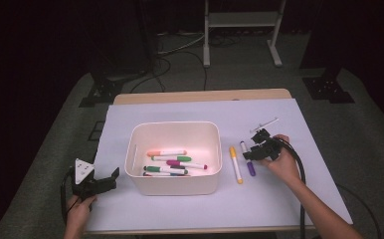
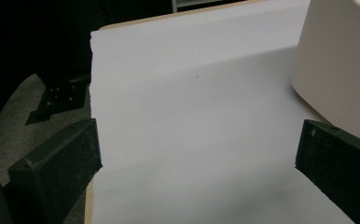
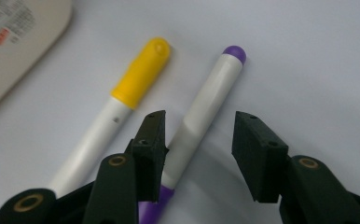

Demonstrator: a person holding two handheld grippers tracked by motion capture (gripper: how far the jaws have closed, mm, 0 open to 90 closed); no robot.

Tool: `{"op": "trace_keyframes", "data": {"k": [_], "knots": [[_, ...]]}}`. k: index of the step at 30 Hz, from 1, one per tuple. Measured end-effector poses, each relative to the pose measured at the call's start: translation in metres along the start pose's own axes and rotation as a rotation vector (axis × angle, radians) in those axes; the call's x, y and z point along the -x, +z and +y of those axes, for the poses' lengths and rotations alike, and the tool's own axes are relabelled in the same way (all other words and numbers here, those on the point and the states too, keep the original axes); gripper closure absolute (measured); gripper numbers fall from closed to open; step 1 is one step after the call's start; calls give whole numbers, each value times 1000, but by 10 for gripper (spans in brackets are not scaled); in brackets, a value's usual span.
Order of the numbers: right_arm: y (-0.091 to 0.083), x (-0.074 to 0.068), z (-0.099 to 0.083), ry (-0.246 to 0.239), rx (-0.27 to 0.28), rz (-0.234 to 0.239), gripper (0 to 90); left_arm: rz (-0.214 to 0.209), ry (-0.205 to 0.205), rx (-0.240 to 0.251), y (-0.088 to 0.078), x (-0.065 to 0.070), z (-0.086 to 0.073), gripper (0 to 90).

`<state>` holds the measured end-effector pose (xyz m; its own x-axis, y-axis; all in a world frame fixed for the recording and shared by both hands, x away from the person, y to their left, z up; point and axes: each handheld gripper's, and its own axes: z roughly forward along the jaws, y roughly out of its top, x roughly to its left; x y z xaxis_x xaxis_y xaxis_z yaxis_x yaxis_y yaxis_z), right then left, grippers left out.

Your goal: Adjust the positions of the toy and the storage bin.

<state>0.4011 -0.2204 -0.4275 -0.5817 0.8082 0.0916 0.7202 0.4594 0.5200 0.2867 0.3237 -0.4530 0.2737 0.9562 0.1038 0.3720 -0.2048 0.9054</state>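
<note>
The purple pen lies on the counter at the right of the high view, between the jaws of the right hand-held gripper. One jaw touches it; the other stands apart. The yellow pen lies just beside it.

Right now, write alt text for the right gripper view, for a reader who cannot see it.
The right gripper straddles a white marker with purple ends lying on the pale tabletop, one jaw close against it, the other apart. A white marker with a yellow cap lies alongside, near a cream plastic bin.
</note>
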Motion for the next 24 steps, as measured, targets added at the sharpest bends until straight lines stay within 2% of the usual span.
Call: {"op": "trace_keyframes", "data": {"k": [5,8,10,13,18,24], "knots": [[-3,7,-7,2,-15,-68,611,0,0,-3,0,0,0,0],[-3,9,-10,10,-20,-86,673,1,1,0,0,0,0,0],[-2,9,-12,-7,-21,-108,695,2,0,0,0,0,0,0],[-2,10,-13,-1,-20,-106,748,2,1,1,0,0,0,0],[-4,11,-15,11,-25,-88,756,1,-1,-1,0,0,0,0],[-14,11,-21,44,-2,-4,756,1,1,-2,0,0,0,0]]}}
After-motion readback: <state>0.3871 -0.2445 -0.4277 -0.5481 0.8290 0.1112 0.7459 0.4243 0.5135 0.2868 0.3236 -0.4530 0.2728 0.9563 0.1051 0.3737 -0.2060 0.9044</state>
